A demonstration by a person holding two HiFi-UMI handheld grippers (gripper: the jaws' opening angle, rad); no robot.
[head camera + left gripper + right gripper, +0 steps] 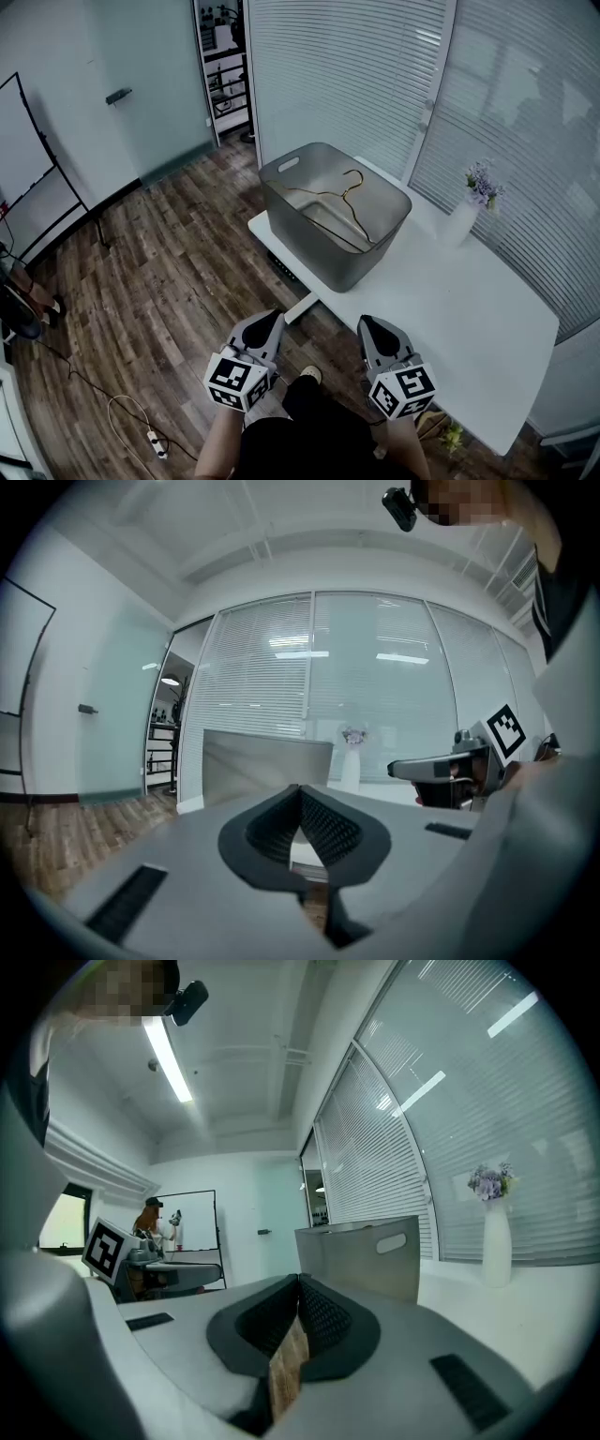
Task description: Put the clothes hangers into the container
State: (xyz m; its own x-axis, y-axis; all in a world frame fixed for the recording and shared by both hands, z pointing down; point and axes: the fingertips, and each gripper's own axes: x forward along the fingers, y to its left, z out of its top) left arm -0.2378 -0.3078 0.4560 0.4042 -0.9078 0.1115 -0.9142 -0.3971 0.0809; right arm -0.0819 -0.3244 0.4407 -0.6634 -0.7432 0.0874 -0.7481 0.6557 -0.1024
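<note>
Holding 2 grey hand-held grippers low in front of you: left gripper (270, 322) has its jaws pressed together on nothing, and right gripper (367, 324) is also closed and empty, with the tips meeting in each gripper view. Beyond them is the white rectangular table (450, 300). The grey plastic container with cut-out handles (328, 255) stands on the table's left end. 1 thin gold wire clothes hanger (349, 201) lies inside it. A white vase of purple flowers (461, 223) stands apart, to the container's right.
</note>
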